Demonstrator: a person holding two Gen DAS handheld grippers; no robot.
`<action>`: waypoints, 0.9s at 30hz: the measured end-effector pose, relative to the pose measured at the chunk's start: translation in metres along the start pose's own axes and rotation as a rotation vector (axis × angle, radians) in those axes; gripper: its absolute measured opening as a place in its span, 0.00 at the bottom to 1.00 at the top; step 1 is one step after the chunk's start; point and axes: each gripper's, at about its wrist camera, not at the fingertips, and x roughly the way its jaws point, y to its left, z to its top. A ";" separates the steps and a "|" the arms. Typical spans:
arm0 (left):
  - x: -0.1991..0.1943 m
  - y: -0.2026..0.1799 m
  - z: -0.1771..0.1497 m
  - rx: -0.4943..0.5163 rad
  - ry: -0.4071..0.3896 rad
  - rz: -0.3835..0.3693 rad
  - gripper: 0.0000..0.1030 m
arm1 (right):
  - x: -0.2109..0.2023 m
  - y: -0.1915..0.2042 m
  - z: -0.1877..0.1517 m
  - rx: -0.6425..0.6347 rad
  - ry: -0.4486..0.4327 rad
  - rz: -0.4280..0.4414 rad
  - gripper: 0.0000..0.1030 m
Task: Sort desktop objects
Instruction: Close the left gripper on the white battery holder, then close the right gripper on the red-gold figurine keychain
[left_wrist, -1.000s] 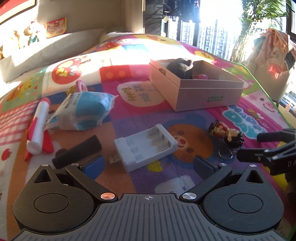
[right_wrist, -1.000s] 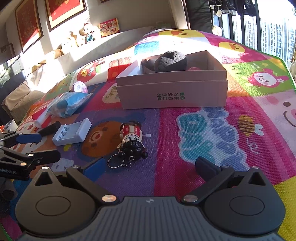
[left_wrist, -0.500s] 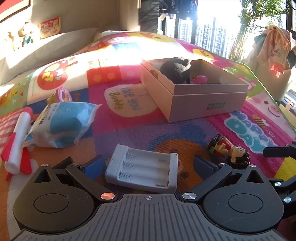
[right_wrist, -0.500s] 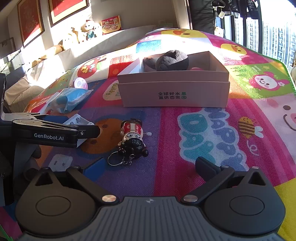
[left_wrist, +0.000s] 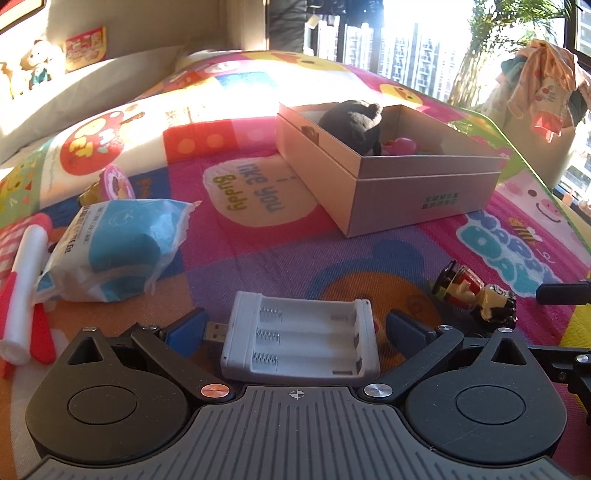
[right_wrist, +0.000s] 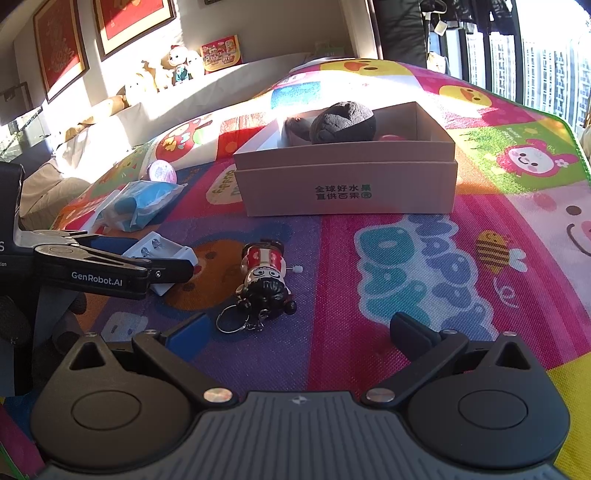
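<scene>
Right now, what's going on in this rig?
A person is sorting items off a colourful play mat into a cardboard box, which already holds a dark plush toy. The left gripper is open, its fingers on either side of a white battery charger, not yet closed on it. The right gripper is open and empty, near a figurine keychain lying on the mat. A tissue pack and a marker lie unsorted.

Framed pictures (right_wrist: 133, 22), shelf toys (right_wrist: 177, 64), plant (left_wrist: 480, 44)

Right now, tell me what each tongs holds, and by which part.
Nothing is held. The left tongs stand open around the battery charger, pads apart from its ends. The right tongs are open, empty.
</scene>
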 end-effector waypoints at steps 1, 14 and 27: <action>0.000 -0.002 -0.001 0.006 0.001 0.009 1.00 | 0.000 0.000 0.000 0.000 0.000 0.000 1.00; -0.059 -0.014 -0.050 0.019 -0.007 0.015 0.93 | 0.001 0.002 0.000 -0.010 0.004 -0.009 1.00; -0.074 -0.008 -0.067 -0.025 -0.021 0.055 1.00 | -0.015 0.022 0.008 -0.107 -0.116 -0.036 0.95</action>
